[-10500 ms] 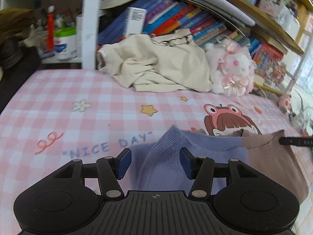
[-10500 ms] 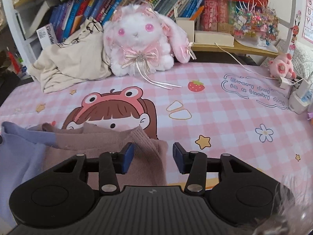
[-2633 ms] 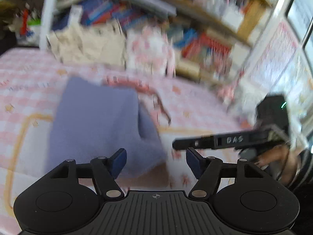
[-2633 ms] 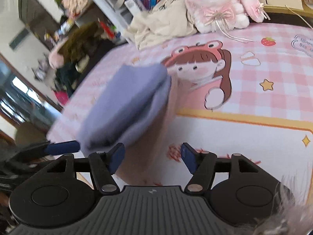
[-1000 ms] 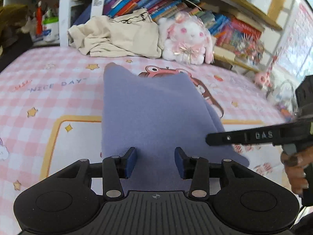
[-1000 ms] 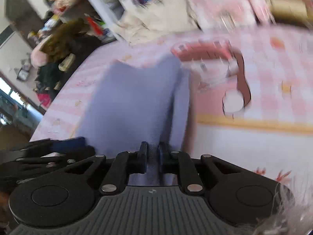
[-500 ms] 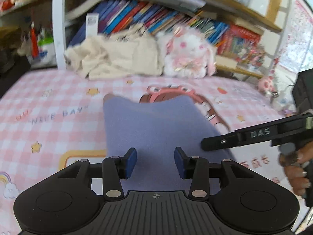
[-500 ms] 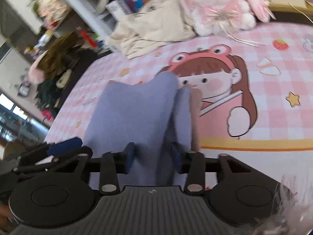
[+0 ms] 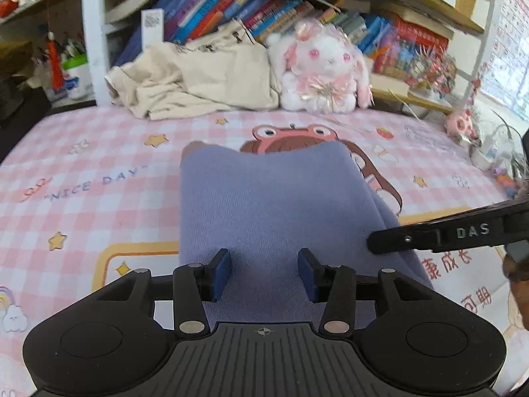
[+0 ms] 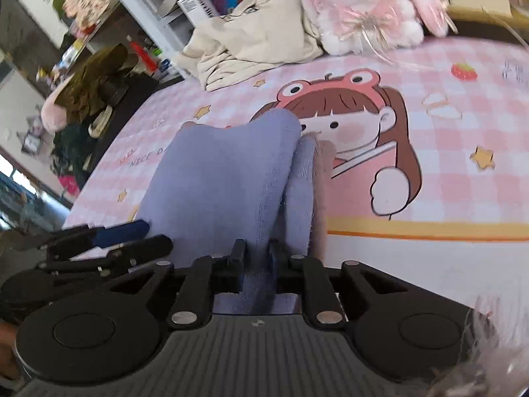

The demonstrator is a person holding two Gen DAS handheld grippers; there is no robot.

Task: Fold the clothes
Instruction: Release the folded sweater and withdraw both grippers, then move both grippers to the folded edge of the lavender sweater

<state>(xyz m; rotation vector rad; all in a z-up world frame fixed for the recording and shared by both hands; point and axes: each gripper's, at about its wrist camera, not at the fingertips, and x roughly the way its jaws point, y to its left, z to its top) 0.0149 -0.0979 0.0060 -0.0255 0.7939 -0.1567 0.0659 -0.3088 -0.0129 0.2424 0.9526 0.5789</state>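
A folded lavender knit garment (image 9: 274, 205) with a brownish layer underneath lies on the pink checked mat (image 9: 99, 172). In the left wrist view my left gripper (image 9: 263, 273) is open, its blue pads (image 9: 221, 273) straddling the garment's near end without pinching it. My right gripper's black finger (image 9: 446, 233) reaches in from the right at the garment's right edge. In the right wrist view my right gripper (image 10: 256, 264) is shut on the garment's (image 10: 218, 178) near edge, fabric bunched between the fingers. The left gripper (image 10: 109, 238) sits at the garment's left side.
A crumpled beige garment (image 9: 198, 82) and a white-pink plush rabbit (image 9: 324, 69) sit at the mat's far edge against a bookshelf (image 9: 248, 3). Cables and small items (image 9: 489, 152) crowd the right edge. Dark clutter (image 10: 89, 99) lies past the left edge.
My right gripper, open half a second ago, has closed on the garment's edge. My left gripper stays open over the near end. The garment lies much as before.
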